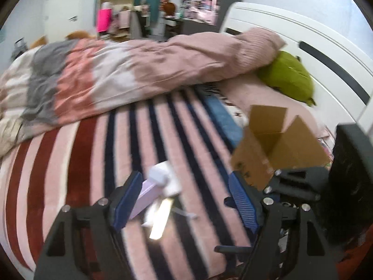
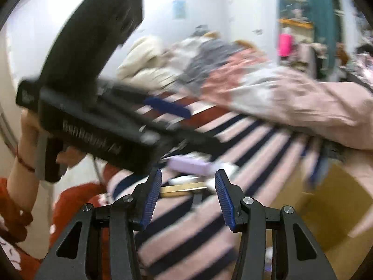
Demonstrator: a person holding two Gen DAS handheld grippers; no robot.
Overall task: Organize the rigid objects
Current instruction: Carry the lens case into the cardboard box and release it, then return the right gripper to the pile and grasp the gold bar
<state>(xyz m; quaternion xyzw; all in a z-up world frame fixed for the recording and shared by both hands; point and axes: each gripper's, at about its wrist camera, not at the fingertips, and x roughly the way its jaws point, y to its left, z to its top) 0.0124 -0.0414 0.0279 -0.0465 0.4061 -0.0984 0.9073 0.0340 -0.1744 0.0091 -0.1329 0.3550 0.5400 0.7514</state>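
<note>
A small heap of rigid items lies on the striped blanket (image 1: 70,175): a lilac box (image 1: 142,200), a white piece (image 1: 160,172) and a shiny gold bar (image 1: 160,221). My left gripper (image 1: 186,198) hangs over them, open, its left pad close beside the lilac box and not pressing on it. In the right wrist view my right gripper (image 2: 188,196) is open with nothing held; the gold bar (image 2: 184,190) and lilac box (image 2: 188,164) lie just beyond its tips. An open cardboard box (image 1: 275,144) stands to the right on the bed.
A bunched pink and grey duvet (image 1: 128,74) covers the far bed, a green cushion (image 1: 289,77) lies by the white headboard (image 1: 314,46). A hand (image 2: 25,140) holds the left gripper's black body (image 2: 93,116). The cardboard box (image 2: 326,210) is at the lower right.
</note>
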